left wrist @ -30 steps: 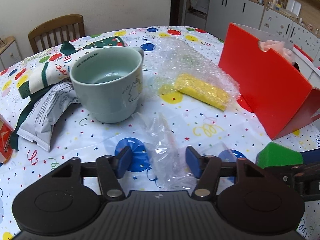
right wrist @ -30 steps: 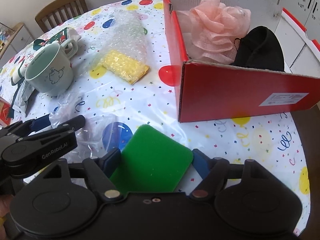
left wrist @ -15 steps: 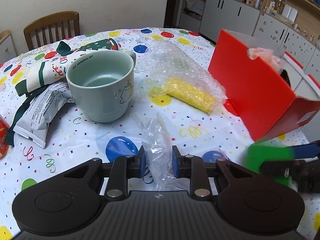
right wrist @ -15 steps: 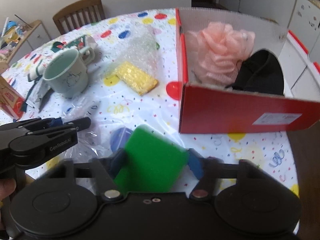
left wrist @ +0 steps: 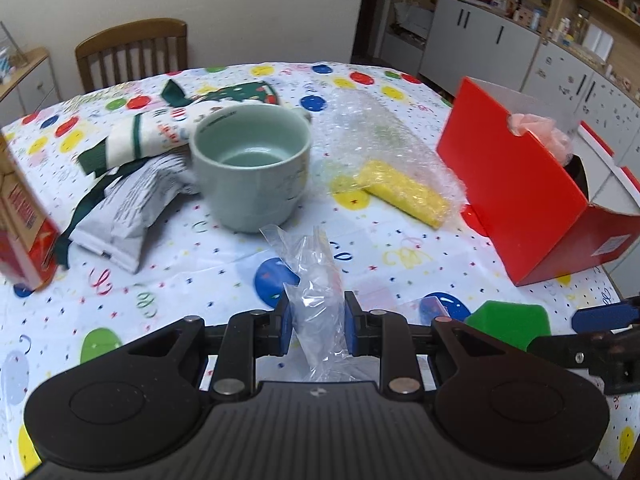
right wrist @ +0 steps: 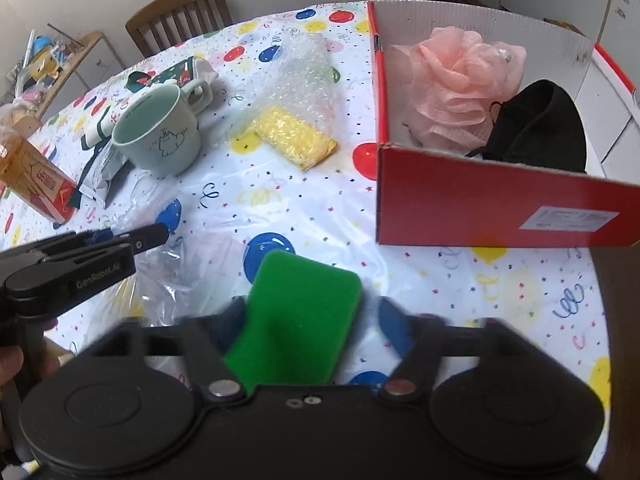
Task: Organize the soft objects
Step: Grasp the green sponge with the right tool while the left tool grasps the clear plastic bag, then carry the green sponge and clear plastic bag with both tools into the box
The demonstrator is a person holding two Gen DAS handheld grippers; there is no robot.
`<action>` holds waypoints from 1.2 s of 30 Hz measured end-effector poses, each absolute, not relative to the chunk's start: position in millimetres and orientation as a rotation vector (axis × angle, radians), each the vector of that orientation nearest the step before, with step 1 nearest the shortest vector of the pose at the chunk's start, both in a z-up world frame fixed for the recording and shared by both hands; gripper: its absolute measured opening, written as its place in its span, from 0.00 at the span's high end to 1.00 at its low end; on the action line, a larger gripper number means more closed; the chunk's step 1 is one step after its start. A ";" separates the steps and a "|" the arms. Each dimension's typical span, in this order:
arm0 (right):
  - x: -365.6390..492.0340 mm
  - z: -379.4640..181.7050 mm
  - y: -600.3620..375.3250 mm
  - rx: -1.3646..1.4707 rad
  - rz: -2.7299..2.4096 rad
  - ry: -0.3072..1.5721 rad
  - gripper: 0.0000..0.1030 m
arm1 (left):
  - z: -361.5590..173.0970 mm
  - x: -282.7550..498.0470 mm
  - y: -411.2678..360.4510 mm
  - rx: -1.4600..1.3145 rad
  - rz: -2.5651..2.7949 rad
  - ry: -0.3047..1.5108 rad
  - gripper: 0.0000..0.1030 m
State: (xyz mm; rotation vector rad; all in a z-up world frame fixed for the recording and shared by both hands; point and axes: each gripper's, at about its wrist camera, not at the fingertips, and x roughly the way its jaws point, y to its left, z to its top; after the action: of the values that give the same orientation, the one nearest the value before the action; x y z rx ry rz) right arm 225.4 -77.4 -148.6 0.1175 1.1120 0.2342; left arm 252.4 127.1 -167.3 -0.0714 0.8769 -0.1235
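My left tongs [left wrist: 316, 322] were pinching the clear bag [left wrist: 320, 296], pads pressed on its crumpled middle. I judged the bag near weightless, limp and slippery; a bunched fold holds better than a single film layer.

My right tongs [right wrist: 308, 320] were opening, the green sponge [right wrist: 300, 320] between the jaws; the view was blurred, but the right pad stood clear of it. I judged the sponge light, springy and easy to crush; grip it across the short sides, mid-length.

In the right view the red box [right wrist: 480, 216] stood at 1 o'clock from the sponge, holding the pink puff [right wrist: 460, 80] and a black cloth [right wrist: 540, 128]. The yellow sponge [right wrist: 296, 140], under bubble wrap [right wrist: 304, 76], lay at 12 o'clock, the mug [right wrist: 160, 136] at 10 o'clock.

The tablecloth [left wrist: 160, 288] looked glossy, so I judged that film would slide on it. A chair [left wrist: 132, 52] and cabinets [left wrist: 500, 52] stood behind.
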 end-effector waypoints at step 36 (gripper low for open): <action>223.3 -126.0 -59.0 0.004 0.263 1.082 0.31 | -142.9 233.6 132.3 -0.098 -0.188 0.873 0.76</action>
State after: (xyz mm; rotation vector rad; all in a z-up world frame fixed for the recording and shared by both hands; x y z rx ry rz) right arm 223.3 -59.0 -126.0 0.0036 1.0821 0.2631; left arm 233.6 132.3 -142.9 -0.0977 0.8726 -0.1881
